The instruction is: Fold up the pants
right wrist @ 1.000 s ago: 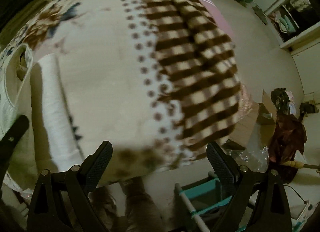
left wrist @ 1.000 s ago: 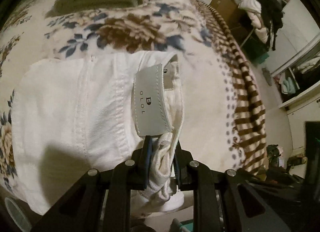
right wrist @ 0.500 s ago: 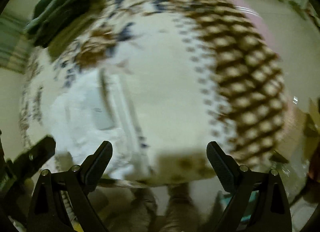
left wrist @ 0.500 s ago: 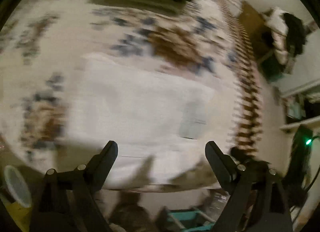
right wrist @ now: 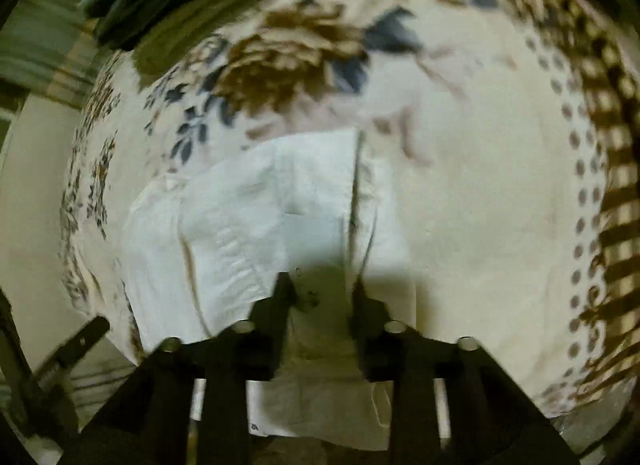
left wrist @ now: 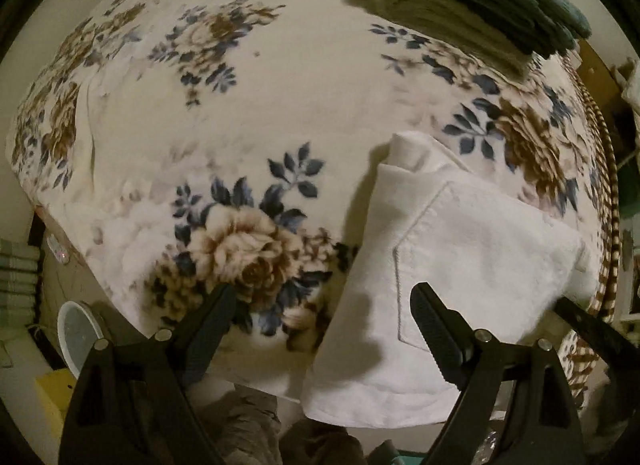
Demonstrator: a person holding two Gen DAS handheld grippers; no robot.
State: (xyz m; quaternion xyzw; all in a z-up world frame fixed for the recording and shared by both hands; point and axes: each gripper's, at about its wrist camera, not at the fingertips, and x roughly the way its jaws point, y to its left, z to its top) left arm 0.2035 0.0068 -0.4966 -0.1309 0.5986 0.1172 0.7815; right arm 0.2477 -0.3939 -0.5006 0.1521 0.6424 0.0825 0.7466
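White folded cotton pants [left wrist: 472,265] lie on the cream floral blanket [left wrist: 248,105] of the bed, near its front edge. Left hand-held gripper [left wrist: 322,329] hovers wide apart, holding nothing; right hand-held gripper [right wrist: 320,297] is closing, jaws narrow over the pants' edge, grip unclear through blur.

Matt white cloth pants [left wrist: 472,265]; fleecy blanket [left wrist: 280,105]
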